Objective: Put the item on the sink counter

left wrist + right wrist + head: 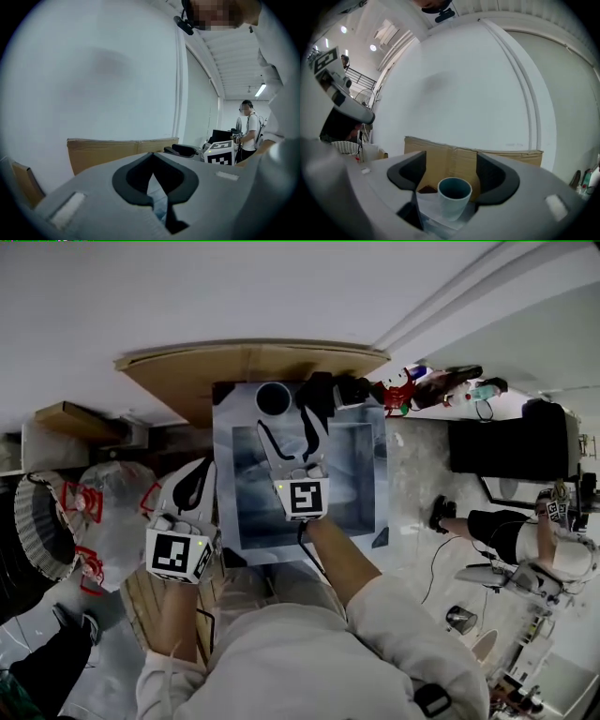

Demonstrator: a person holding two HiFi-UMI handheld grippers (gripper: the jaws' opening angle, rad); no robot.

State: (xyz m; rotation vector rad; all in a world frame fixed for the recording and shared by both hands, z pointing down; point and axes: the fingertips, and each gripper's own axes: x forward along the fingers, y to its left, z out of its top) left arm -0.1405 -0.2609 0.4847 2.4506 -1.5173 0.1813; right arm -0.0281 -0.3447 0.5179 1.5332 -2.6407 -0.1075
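Head view — cup (273, 397) on sink counter (223, 486) corner, cardboard (183, 373) behind.

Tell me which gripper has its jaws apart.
The right gripper, facing the blue-grey cup: its jaws stand apart. The left gripper has its jaws closed together.

Head view overhead; gripper views level, probably sharing cardboard panel (450, 161).

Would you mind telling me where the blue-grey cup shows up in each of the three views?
Head view: the cup stands at the upper-left corner of the sink.
Left gripper view: not in it.
Right gripper view: low centre of the picture.
Shared landmark: the cardboard sheet behind the sink, in all three.
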